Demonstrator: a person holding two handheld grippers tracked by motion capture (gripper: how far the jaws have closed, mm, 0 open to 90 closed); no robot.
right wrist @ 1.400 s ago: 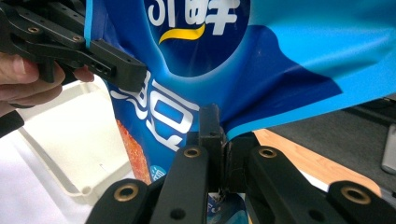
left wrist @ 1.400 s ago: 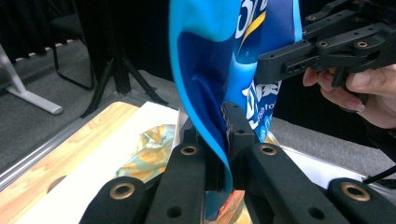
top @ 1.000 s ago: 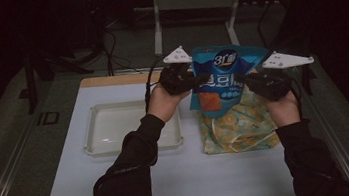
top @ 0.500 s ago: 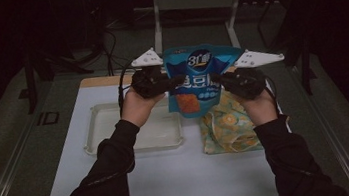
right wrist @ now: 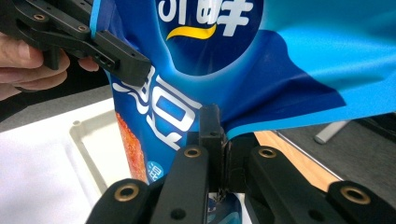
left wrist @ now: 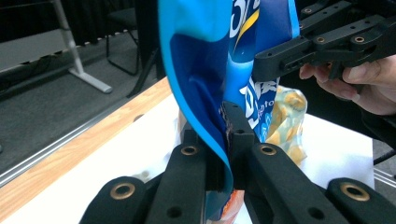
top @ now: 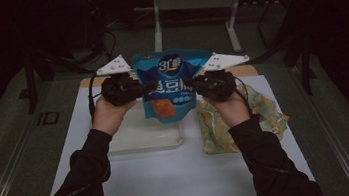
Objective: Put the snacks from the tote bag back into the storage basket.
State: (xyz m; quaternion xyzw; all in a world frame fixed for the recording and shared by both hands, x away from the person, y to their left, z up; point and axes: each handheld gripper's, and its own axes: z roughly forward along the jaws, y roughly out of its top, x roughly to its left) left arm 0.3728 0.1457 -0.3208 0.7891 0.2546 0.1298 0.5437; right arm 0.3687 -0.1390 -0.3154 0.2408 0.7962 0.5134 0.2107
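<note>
Both grippers, left gripper (top: 147,87) and right gripper (top: 188,83), pinching blue snack bag (top: 167,86) by side edges, carrying it leftward from yellow bag (top: 265,112) toward clear tray (top: 117,144) near table's left edge; bag now hanging over tray, likely lowering next.

sleeves (top: 89,176): black, long
left gripper (top: 147,87): black, brass screws, grey tri plate
right gripper (top: 189,84): same, blk cable

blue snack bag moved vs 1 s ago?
Yes. The blue snack bag, clamped by both grippers, has shifted left: from above the yellow bag to over the clear tray.
</note>
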